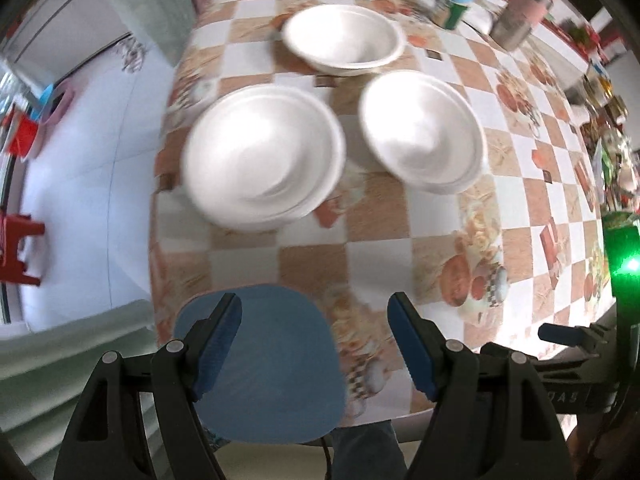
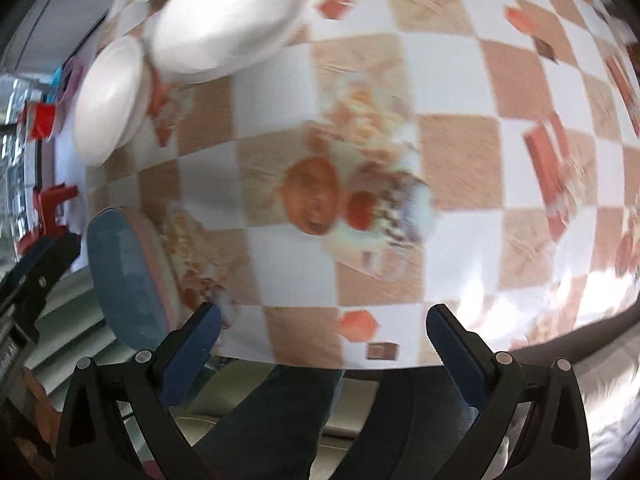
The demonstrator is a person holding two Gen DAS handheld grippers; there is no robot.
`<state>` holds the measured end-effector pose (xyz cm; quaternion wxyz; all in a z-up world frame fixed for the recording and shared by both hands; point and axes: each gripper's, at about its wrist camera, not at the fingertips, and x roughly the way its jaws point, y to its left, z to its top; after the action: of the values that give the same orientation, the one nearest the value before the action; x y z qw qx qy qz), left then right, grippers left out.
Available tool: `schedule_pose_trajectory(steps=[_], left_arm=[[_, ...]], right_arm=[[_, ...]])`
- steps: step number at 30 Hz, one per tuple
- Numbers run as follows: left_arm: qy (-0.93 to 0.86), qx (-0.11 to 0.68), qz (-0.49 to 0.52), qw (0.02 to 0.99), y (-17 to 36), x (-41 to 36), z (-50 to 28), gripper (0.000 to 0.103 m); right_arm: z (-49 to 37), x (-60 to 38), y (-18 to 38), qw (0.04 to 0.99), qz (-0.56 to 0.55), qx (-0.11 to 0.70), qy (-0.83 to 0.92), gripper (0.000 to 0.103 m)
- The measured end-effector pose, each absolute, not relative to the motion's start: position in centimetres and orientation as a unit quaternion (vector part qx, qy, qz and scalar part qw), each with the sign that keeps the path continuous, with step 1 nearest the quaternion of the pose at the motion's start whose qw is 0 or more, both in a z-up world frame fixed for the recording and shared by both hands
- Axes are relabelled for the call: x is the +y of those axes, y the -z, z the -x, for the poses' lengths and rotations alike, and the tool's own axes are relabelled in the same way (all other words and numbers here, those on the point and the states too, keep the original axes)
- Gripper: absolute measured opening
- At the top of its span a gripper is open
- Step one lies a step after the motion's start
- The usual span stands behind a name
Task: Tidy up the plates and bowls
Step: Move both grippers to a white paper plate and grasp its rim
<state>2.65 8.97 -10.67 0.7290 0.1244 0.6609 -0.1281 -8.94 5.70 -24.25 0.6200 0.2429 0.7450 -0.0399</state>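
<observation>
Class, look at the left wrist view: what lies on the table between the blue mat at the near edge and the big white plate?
Nothing stands there. Between the blue mat and the big white plate, the left wrist view shows only bare checkered tablecloth.

Setting: home dining or kitchen area. Table with checkered food-print tablecloth (image 1: 312, 264), white tiled floor (image 1: 92, 168), red plastic stool (image 1: 18, 248), condiment jar (image 1: 454, 4) and bottle (image 1: 524, 12) at table's far edge.
</observation>
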Motion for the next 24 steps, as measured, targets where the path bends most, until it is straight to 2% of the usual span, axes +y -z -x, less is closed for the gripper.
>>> schedule_pose_trajectory(steps=[6, 17, 24], left_arm=[[0.109, 0.656, -0.135, 0.735, 10.4, 6.5, -4.0, 0.079], [0.031, 0.657, -0.133, 0.741, 11.3, 3.6, -10.1, 0.079], [0.014, 0.65, -0.184, 0.737, 13.5, 1.3, -13.7, 0.079]], right_arm=[[9.3, 3.7, 25.5, 0.611, -0.26, 0.746, 0.058, 0.103], [0.3, 1.1, 25.2, 0.648, -0.204, 0.733, 0.027, 0.103], [-5.0, 0.0, 26.5, 0.663, -0.188, 0.724, 0.024, 0.103]])
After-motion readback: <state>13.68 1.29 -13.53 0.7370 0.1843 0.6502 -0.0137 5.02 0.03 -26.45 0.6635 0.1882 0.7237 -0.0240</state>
